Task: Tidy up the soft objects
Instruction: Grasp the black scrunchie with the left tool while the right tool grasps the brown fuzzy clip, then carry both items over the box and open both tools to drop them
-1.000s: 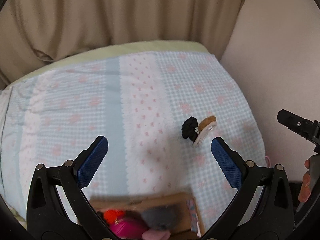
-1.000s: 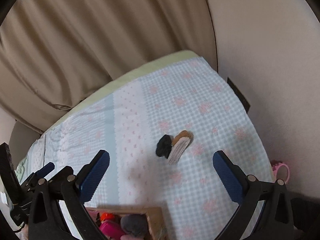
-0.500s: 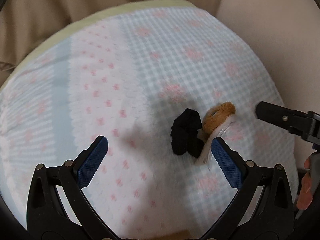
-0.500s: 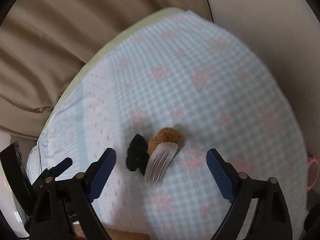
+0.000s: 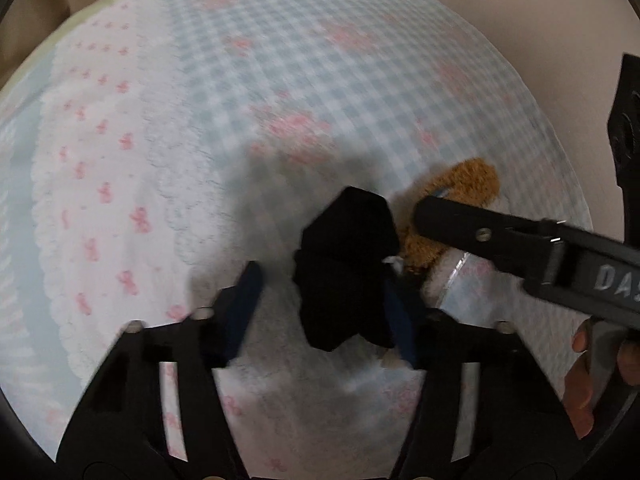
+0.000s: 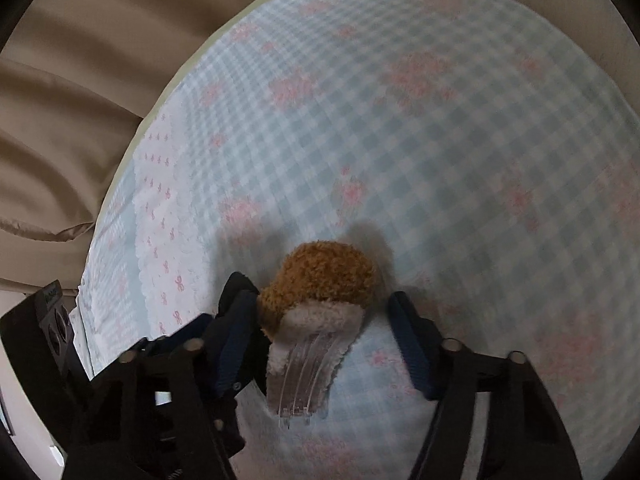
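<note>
We have dropped both grippers onto the bedspread [image 5: 280, 80] and their jaws have just been closing — the left gripper [image 5: 326, 302] straddles the black cloth [image 5: 346, 268], the right gripper [image 6: 322, 340] the brown toy [image 6: 320, 280], pads not yet clearly pinching. So both pickups are beginning. The toy's long axis runs toward us — brown end pointing away.

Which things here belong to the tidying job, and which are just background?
Job:
black soft item, between the closing left gripper pads
brown fuzzy item, with its clear comb part, between the closing right gripper pads

Background:
checked bedspread
beige curtain
</note>
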